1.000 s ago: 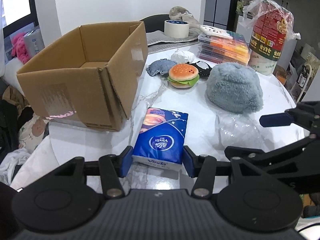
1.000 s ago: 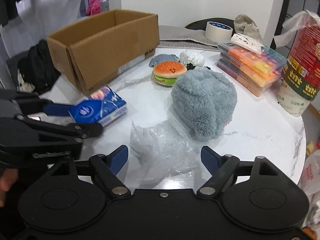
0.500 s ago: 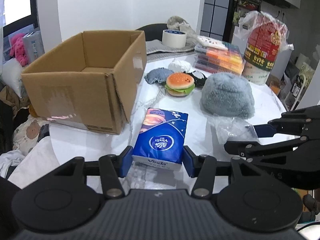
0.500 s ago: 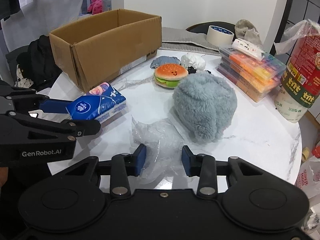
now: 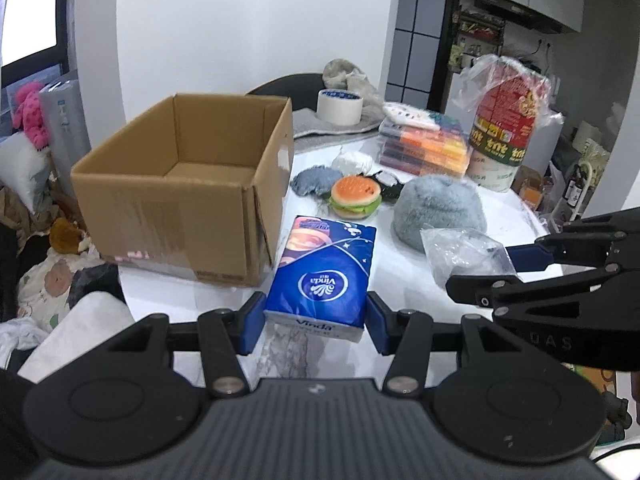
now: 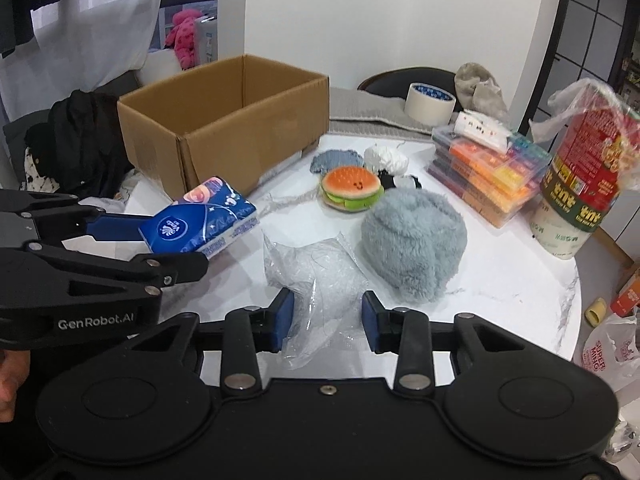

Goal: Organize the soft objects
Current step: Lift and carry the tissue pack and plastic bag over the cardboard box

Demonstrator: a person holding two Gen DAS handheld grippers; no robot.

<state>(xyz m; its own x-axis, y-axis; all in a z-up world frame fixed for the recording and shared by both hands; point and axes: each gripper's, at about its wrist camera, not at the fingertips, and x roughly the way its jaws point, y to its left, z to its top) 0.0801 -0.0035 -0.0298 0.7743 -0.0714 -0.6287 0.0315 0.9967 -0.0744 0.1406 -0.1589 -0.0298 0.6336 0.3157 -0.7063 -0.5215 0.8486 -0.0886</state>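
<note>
The left tongs [image 5: 316,322] are clamped on the near end of a blue Vinda tissue pack [image 5: 325,276], pads pressing both long sides so the soft pack juts forward, clear of the table [image 5: 500,216]. In the right wrist view the same pack [image 6: 200,218] hangs at centre left. The right tongs [image 6: 327,320] have just been closing and now pinch a crumpled clear plastic bag [image 6: 316,280] at lower centre; the film bunches between the pads and looks lifted at its near edge.

The open cardboard box [image 5: 180,184] sits in the left half of the left wrist frame with its flaps out of the way, probably where both items are meant to go. Waiting on the table at centre right are a fluffy grey plush [image 5: 438,210], a burger squishy [image 5: 355,197] and small fabric pieces [image 5: 314,180] behind it. The stacked plastic cases [image 5: 426,144] and tape roll [image 5: 340,106] sit farther back, likely not part of the sorting.
</note>
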